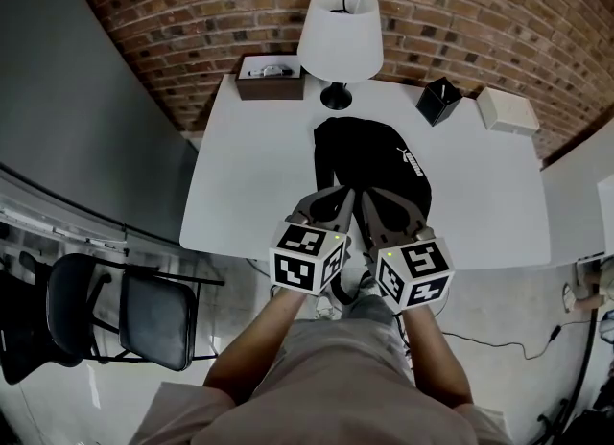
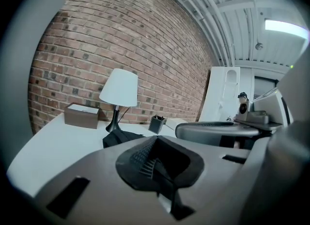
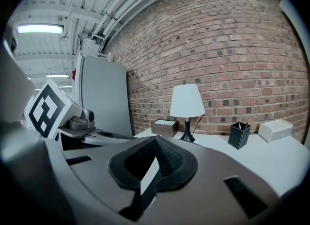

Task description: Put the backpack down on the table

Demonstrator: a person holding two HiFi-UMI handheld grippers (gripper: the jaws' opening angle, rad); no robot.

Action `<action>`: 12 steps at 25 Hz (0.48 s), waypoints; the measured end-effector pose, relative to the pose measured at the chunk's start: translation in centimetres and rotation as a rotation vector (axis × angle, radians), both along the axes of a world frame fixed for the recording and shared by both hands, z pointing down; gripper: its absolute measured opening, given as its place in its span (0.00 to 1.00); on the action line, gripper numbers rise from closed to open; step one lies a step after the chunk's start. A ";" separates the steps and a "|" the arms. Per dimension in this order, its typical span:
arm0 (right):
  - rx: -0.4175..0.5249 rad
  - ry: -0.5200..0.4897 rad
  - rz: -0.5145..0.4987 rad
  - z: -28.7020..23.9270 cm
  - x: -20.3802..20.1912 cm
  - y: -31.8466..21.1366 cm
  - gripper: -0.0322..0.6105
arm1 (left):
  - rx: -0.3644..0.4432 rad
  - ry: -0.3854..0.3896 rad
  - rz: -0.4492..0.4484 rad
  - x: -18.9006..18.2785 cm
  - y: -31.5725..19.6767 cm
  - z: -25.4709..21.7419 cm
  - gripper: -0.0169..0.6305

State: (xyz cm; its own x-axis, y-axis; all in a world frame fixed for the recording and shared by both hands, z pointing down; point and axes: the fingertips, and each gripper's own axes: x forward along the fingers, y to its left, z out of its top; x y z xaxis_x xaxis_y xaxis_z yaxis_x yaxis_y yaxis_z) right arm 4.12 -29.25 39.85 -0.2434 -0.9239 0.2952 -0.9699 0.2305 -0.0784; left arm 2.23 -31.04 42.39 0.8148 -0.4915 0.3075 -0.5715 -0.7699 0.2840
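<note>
Resting flat on the white table (image 1: 249,175), mid-frame just below the lamp (image 1: 340,35), the black backpack (image 1: 369,160) looks set down.
At lower centre, by its near end, the left gripper (image 1: 336,199) and right gripper (image 1: 372,199) both have jaws pressed together, nothing visibly held. The bag looks like soft, probably light fabric that would sag; a strap or top handle seems the best hold.

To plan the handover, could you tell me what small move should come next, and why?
Probably draw the left gripper and right gripper back from the table: the backpack already lies flat on it, and both are shut, holding nothing.
</note>
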 end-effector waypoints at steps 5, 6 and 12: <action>0.004 0.001 0.001 0.2 0.2 -0.1 0.05 | 0.008 -0.009 0.002 0.0 -0.1 0.1 0.03; 0.004 0.000 0.000 0.2 0.2 -0.1 0.05 | 0.008 -0.011 0.002 0.0 -0.1 0.1 0.03; -0.001 0.001 0.004 0.3 1.0 0.1 0.05 | 0.009 -0.021 0.007 0.8 -0.1 0.1 0.03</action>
State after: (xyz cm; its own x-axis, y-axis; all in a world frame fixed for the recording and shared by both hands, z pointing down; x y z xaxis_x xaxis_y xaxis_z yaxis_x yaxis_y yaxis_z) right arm 5.10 -29.18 40.17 -0.2399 -0.9245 0.2961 -0.9708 0.2269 -0.0780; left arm 3.01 -31.11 42.49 0.8118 -0.4885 0.3198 -0.5717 -0.7763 0.2655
